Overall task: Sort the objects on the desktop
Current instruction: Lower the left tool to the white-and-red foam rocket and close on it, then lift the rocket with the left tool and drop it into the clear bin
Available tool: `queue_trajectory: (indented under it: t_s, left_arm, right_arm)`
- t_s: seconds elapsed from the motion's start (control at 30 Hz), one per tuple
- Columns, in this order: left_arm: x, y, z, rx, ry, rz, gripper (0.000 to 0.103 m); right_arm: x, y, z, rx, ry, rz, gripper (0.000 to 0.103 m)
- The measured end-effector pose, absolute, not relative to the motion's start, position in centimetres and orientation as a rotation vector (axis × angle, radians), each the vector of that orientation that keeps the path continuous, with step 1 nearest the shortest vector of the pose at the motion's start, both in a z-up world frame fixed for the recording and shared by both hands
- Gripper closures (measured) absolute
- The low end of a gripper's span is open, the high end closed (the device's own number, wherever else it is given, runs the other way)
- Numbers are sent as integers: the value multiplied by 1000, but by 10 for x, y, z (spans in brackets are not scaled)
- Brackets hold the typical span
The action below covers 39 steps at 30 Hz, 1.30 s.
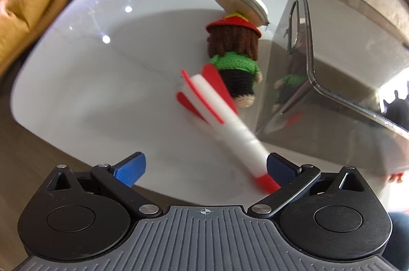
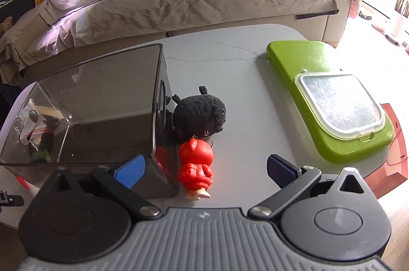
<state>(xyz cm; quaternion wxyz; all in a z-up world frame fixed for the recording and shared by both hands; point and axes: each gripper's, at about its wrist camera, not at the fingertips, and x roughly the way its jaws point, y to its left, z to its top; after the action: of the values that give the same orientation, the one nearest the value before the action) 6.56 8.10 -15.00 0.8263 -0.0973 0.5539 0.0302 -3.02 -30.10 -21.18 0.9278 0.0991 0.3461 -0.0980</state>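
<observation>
The left tool (image 1: 205, 168) stood wide open; the blurred white-and-red rocket (image 1: 219, 115) lay at centre frame with its red tip beside the right finger, not gripped. Above it on the table (image 1: 102, 79) lay the knitted doll (image 1: 235, 61). The right tool (image 2: 205, 168) stood wide open above the red figurine (image 2: 195, 166), which lay at lower centre beside the smoked bin (image 2: 102, 102).

Ahead of the left gripper there is one crochet doll (image 1: 234, 61), one white and red toy rocket (image 1: 225, 122) and one round pouch (image 1: 241, 1). Ahead of the right gripper there is one tinted box (image 2: 97, 102), one black plush (image 2: 200, 114), one red figurine (image 2: 195, 163), one green board (image 2: 301, 61) and one clear lid (image 2: 338, 106).
</observation>
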Motion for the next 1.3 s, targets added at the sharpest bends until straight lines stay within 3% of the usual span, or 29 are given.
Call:
queue_trajectory:
  t_s: [0.13, 1.0, 1.07, 1.1, 1.17, 1.23, 1.3]
  left_arm:
    - [68, 82, -166, -325, 1177, 29, 0]
    - [89, 63, -193, -214, 1286, 80, 1]
    - [87, 63, -193, -208, 1272, 78, 5]
    - [87, 63, -192, -201, 1262, 80, 13]
    - [85, 61, -188, -172, 1244, 94, 41]
    - [83, 63, -184, -181, 1245, 87, 54]
    - [81, 66, -181, -196, 1247, 81, 56]
  right_arm:
    - [-27, -316, -220, 227, 707, -202, 0]
    - [-16, -338, -231, 247, 700, -288, 0]
    - [-16, -340, -233, 246, 705, -290, 0]
    - [-16, -340, -233, 246, 708, -291, 0]
    - [-16, -342, -234, 245, 713, -292, 0]
    - [-17, -344, -235, 244, 719, -294, 0]
    - [-17, -345, -237, 245, 724, -295, 0]
